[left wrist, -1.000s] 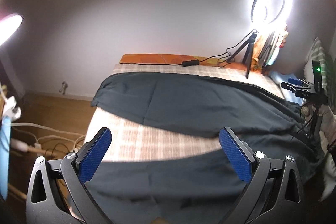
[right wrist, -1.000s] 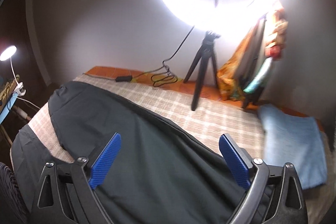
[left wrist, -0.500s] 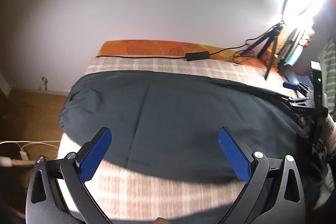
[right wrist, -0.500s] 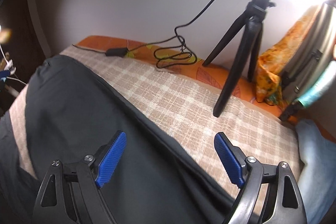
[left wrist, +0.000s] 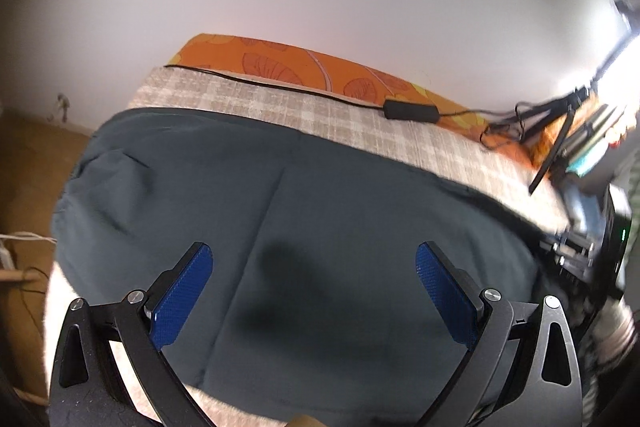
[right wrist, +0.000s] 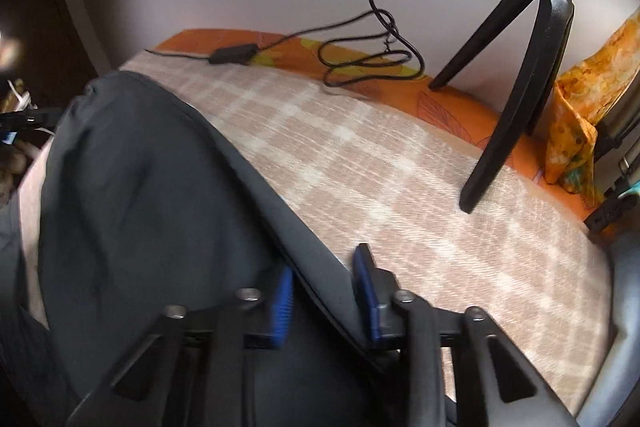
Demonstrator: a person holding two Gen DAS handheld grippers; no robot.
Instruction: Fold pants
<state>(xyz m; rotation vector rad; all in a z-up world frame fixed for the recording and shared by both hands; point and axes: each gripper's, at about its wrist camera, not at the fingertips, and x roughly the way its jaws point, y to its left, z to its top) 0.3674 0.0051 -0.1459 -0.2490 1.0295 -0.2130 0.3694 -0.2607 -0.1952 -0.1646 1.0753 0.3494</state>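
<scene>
A: Where are the pants?

B: The dark grey pants (left wrist: 320,211) lie spread flat on the checked bedspread (left wrist: 304,111), reaching from the bed's left edge toward the black tripod (right wrist: 516,75) on the far right side.

A: And the left gripper?

B: The left gripper (left wrist: 314,269) points forward over the middle of the cloth, its blue pads (left wrist: 182,291) spread wide with nothing between them. Its shadow falls on the fabric just ahead.

A: The right one?

B: The right gripper (right wrist: 324,287) sits low at the pants' far edge, on the side facing the tripod. Its jaws are drawn most of the way together, one pad over the dark cloth, the other on the bedspread side, with the hem running between them. The view is blurred, so I cannot tell whether the pinch is complete.

A: Anything else near the tripod?

B: A black cable (right wrist: 360,39) loops along the orange sheet (right wrist: 280,55) by the wall, left of the tripod.
</scene>
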